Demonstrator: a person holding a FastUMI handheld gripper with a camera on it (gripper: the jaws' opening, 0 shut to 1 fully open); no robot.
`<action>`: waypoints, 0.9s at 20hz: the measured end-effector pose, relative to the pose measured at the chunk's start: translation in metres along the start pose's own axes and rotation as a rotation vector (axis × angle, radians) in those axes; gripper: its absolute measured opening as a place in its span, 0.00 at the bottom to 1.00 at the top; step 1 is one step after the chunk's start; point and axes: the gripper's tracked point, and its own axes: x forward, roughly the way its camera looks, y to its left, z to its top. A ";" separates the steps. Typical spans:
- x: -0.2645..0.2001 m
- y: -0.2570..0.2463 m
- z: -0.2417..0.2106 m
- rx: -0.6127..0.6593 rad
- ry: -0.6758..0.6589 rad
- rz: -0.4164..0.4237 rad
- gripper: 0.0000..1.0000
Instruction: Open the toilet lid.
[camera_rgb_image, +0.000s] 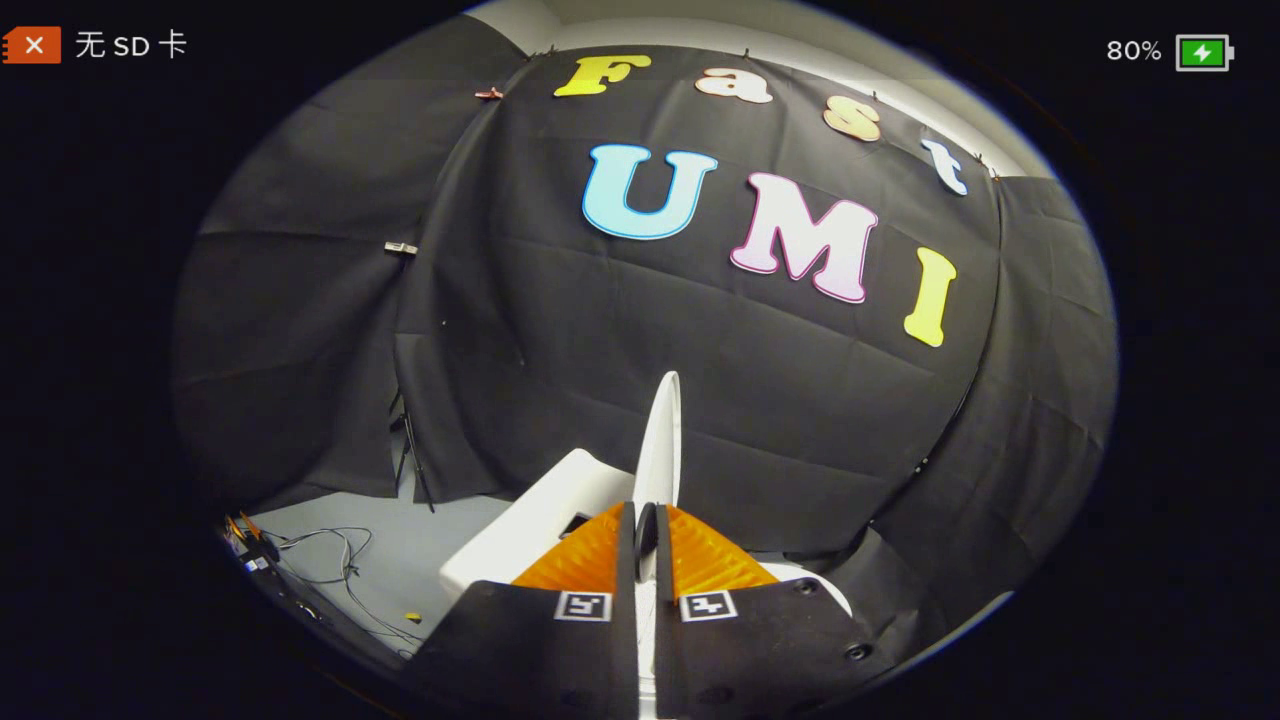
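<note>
Gripper (646, 528) points forward and roughly level, its fingers drawn nearly together and clamped on the thin edge of the toilet lid (661, 440), which stands edge-on and close to upright between them, rising beyond the tips. Left of the lid, the white toilet body (540, 520) runs out from behind the fingers, its lower part hidden by them; a small white piece of the toilet also shows right of the fingers, and seat or bowl cannot be told apart. Farther left, loose cables (345, 570) lie on the grey floor (400, 560), with the black cloth wall (600, 340) behind.
</note>
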 end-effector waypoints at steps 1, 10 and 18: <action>-0.001 0.001 0.000 0.012 -0.001 0.008 0.12; -0.033 0.001 0.026 -0.013 -0.070 0.054 0.98; -0.071 -0.041 0.061 0.056 -0.136 0.051 0.98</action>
